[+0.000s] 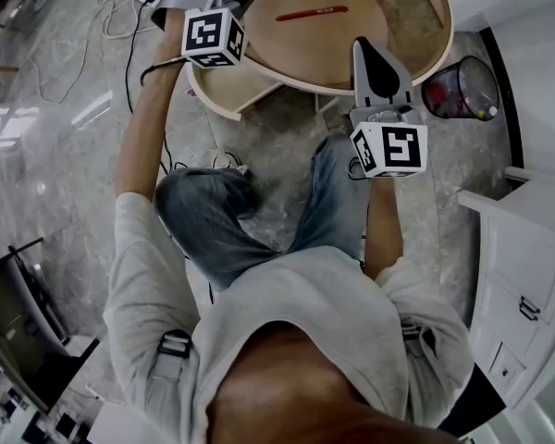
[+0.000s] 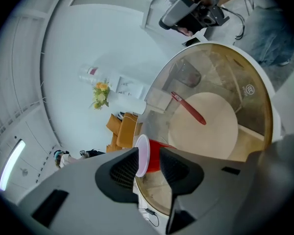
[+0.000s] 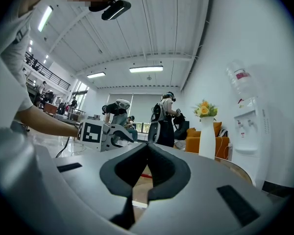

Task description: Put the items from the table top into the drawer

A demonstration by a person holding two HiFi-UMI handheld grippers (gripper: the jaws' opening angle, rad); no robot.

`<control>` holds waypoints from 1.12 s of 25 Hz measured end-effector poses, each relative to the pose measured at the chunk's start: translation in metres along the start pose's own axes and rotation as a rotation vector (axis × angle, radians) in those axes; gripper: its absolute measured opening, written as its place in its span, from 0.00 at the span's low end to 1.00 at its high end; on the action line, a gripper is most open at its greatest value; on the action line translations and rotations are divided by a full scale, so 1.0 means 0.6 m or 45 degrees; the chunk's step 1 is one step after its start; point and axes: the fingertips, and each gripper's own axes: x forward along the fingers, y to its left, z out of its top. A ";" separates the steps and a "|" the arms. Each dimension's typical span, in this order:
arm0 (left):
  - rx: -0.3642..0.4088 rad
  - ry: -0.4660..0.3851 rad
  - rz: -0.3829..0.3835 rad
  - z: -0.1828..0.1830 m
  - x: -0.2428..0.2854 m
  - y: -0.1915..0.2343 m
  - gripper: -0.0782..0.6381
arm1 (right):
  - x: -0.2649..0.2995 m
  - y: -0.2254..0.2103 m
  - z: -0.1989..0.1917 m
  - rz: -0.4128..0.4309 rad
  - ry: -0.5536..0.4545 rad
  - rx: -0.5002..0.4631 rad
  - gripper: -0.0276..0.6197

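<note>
Red cup [image 2: 156,156] sits between parted jaws of left gripper [image 2: 148,153]; right gripper [image 3: 147,146] closed, empty.

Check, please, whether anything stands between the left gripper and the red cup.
Nothing visible does. The red cup lies on its side directly between the open jaws of the left gripper, with no other item between them. The pads do not seem to press on it.

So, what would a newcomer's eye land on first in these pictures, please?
Probably the red cup between the left gripper's open jaws, at the round table's edge. Then the long red stick lying out on the table top.
</note>
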 end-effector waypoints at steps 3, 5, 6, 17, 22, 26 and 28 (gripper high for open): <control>0.015 -0.002 0.016 0.003 -0.001 0.000 0.19 | 0.000 -0.004 -0.001 -0.004 0.000 -0.001 0.08; 0.016 -0.002 0.024 0.005 -0.002 0.000 0.17 | 0.000 -0.004 -0.002 0.001 0.000 -0.003 0.08; 0.013 -0.002 0.031 0.005 -0.004 0.002 0.16 | 0.001 -0.003 -0.003 0.004 -0.001 -0.005 0.08; -0.126 0.052 0.096 -0.034 -0.056 0.014 0.15 | 0.009 0.029 -0.006 0.069 -0.003 0.013 0.08; -0.264 0.114 0.162 -0.089 -0.113 0.022 0.15 | 0.028 0.069 -0.013 0.151 -0.002 0.033 0.08; -0.484 0.140 0.239 -0.152 -0.168 0.032 0.15 | 0.047 0.116 -0.013 0.233 -0.002 0.038 0.08; -0.567 0.168 0.275 -0.185 -0.196 0.031 0.15 | 0.056 0.135 -0.012 0.271 -0.002 0.030 0.08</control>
